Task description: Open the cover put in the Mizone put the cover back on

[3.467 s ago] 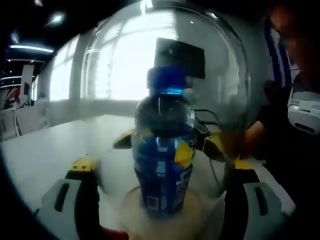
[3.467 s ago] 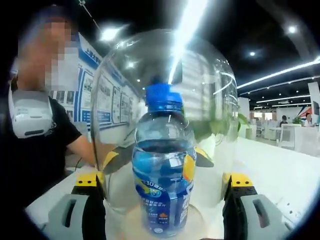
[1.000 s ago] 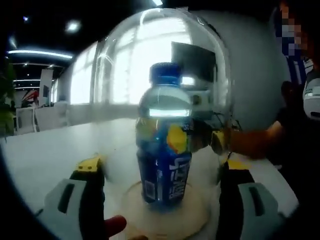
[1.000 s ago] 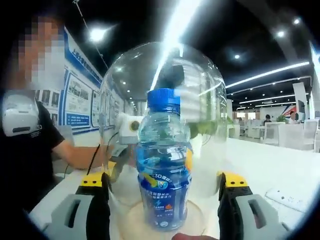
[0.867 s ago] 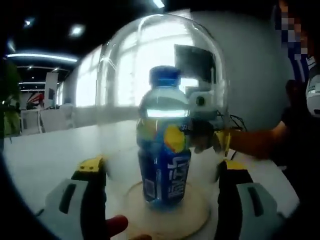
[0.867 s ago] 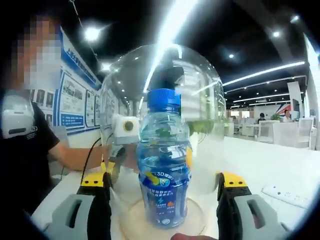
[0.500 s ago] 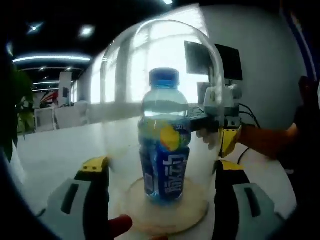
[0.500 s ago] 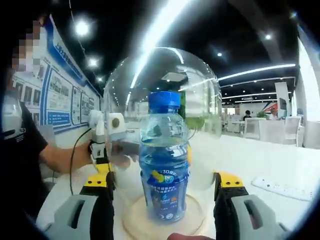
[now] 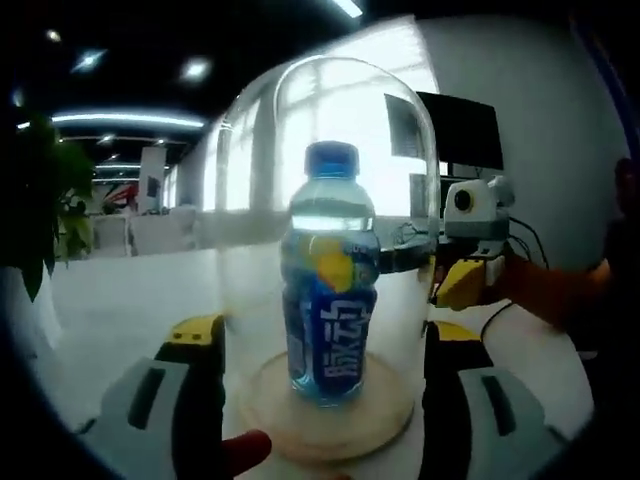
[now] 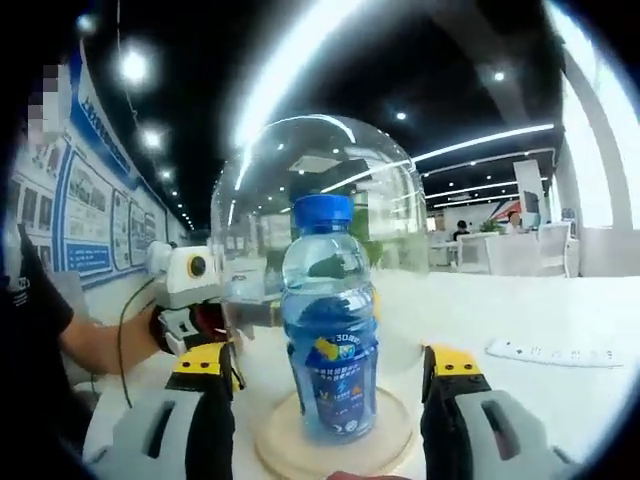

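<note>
White table (image 9: 120, 310) (image 10: 520, 385), round wooden base (image 9: 330, 412) (image 10: 335, 448) directly on it, glass dome (image 9: 325, 200) (image 10: 315, 220) seated on base. Blue bottle (image 9: 328, 290) (image 10: 328, 325) upright on base under dome. White power strip (image 10: 548, 352) flat on table, well apart from base.

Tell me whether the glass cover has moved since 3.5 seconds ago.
Cannot tell. The glass cover stands over the Mizone bottle on the wooden base then and now; the backing tongs' moving cameras explain its shrinking.
</note>
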Motion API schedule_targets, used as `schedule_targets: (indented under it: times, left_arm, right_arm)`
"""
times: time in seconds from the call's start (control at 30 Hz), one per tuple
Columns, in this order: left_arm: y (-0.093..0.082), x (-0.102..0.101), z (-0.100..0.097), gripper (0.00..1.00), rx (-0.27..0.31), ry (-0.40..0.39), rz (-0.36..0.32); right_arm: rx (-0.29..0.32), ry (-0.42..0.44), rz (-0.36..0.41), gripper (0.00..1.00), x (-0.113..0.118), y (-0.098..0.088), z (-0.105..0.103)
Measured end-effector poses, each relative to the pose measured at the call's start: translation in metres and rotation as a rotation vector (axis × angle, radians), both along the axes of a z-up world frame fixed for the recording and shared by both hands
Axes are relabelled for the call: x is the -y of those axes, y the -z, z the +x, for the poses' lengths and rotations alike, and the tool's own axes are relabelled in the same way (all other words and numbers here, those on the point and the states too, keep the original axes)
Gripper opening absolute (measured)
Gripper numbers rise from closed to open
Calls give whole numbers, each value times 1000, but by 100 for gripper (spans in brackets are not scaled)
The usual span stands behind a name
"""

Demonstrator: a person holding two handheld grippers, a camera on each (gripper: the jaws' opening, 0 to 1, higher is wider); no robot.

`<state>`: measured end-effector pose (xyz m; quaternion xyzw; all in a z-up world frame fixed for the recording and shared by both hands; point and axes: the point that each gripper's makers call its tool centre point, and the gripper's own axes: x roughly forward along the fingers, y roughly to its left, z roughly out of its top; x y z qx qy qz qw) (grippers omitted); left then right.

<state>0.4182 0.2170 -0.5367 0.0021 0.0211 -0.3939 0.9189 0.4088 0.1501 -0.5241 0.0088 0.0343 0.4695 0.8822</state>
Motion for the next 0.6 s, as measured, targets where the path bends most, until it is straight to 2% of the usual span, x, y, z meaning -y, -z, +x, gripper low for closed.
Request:
schedule_targets:
  times: [0.17,0.47,0.6]
  left_arm:
    - [1,-8,-7,58,-12,-15,-16]
    - [2,-15,-15,49,-11,-36,-39]
    - [-1,-15,-19,46,8,-45,-27]
  right_arm:
    - [31,27,-27,62,4,0,-4]
    - [50,66,-46,55,10,0,-8]
    - [92,77,-76,52,12,4,-10]
